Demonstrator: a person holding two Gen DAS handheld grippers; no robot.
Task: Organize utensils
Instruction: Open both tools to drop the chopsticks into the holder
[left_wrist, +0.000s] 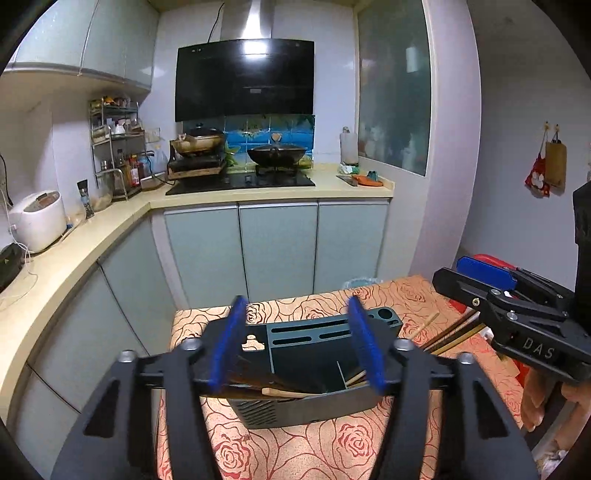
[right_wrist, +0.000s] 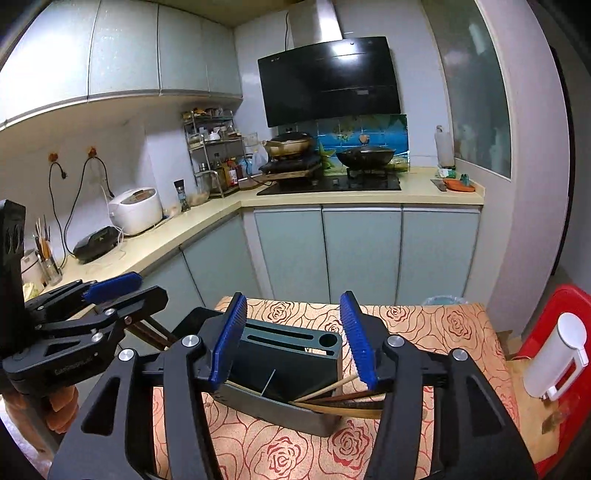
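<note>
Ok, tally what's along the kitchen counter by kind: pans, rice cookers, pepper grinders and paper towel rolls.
Pans: 2, the brass-coloured pan and the black wok
Rice cooker: 1
Pepper grinder: 1
Paper towel roll: 1
Total: 5

The chopsticks (right_wrist: 343, 400) run behind a blue pad, their ends hidden inside the holder (right_wrist: 288, 373).
</note>
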